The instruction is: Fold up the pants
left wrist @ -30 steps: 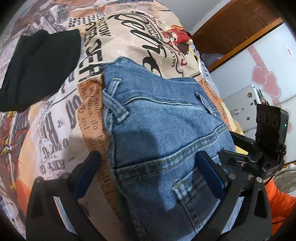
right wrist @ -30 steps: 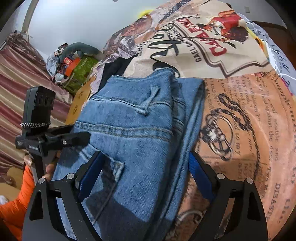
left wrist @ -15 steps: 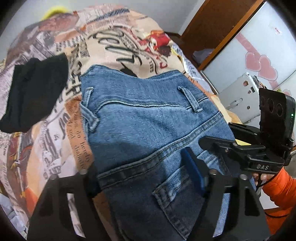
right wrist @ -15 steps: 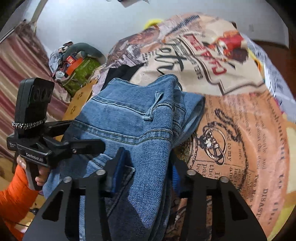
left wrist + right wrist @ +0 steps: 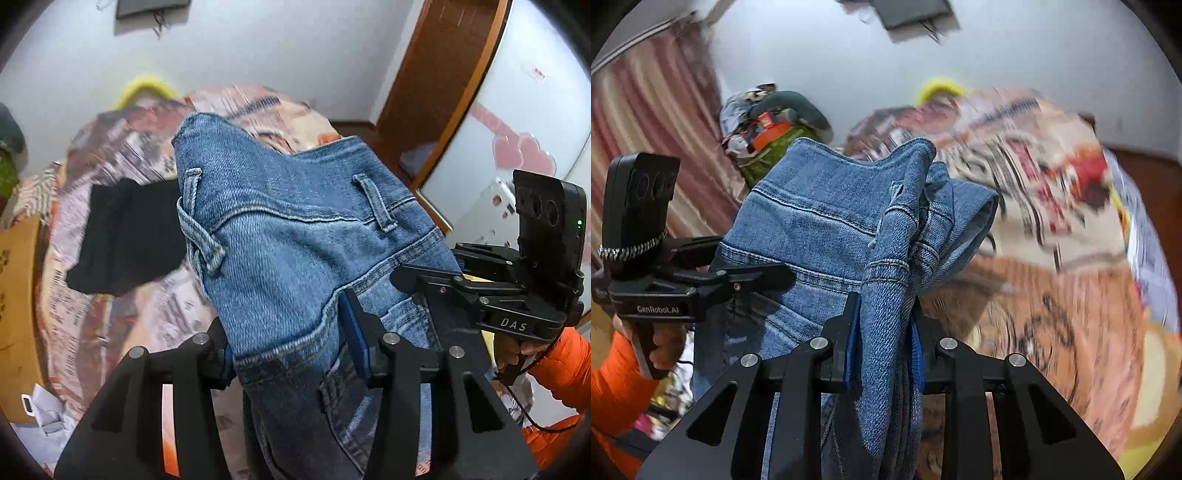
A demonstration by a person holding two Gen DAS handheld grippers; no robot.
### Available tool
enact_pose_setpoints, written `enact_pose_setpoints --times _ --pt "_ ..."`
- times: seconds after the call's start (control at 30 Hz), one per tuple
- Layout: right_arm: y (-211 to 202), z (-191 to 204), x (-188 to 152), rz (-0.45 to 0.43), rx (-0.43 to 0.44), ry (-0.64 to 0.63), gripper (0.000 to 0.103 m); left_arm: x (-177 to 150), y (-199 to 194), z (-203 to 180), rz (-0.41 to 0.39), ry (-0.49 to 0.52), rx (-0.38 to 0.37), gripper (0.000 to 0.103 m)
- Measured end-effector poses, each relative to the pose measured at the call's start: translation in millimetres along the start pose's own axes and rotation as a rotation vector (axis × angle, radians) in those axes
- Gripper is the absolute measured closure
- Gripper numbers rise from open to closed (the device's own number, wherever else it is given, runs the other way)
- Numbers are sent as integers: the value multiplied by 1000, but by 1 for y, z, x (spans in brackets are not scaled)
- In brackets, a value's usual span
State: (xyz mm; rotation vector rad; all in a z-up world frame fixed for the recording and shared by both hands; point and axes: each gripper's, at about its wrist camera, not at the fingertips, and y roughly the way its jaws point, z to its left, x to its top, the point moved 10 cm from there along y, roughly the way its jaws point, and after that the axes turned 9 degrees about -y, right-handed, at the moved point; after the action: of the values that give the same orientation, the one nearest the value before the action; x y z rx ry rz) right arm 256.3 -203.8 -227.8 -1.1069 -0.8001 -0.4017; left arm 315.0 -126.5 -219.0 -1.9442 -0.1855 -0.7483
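The blue jeans (image 5: 280,229) hang in the air above the bed, waistband up, held on both sides. My left gripper (image 5: 295,350) is shut on the denim below the waistband, near a back pocket. My right gripper (image 5: 884,332) is shut on a bunched fold of the same jeans (image 5: 820,214) at the other side of the waist. Each gripper shows in the other's view, the right one in the left wrist view (image 5: 517,295) and the left one in the right wrist view (image 5: 665,280). The legs hang below, out of sight.
The bed's newspaper-print cover (image 5: 110,295) (image 5: 1052,258) lies below. A folded black garment (image 5: 125,236) rests on it at the left. A pile of bags (image 5: 768,129) sits by the curtain. A wooden door frame (image 5: 436,92) and white cabinet (image 5: 535,110) stand at the right.
Both grippers closed on the jeans' waist and lifted it off the bed. The views have tilted up towards the wall.
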Motion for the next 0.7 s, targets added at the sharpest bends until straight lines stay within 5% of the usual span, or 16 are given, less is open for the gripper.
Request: enact_pose_setpoints --times 0.4,0.7 --pt "33 32 94 -127 27 -125 83 68 -58 68 -189 -44 80 57" --pt "89 38 152 -150 45 -152 83 120 -48 136 -233 -110 113 57"
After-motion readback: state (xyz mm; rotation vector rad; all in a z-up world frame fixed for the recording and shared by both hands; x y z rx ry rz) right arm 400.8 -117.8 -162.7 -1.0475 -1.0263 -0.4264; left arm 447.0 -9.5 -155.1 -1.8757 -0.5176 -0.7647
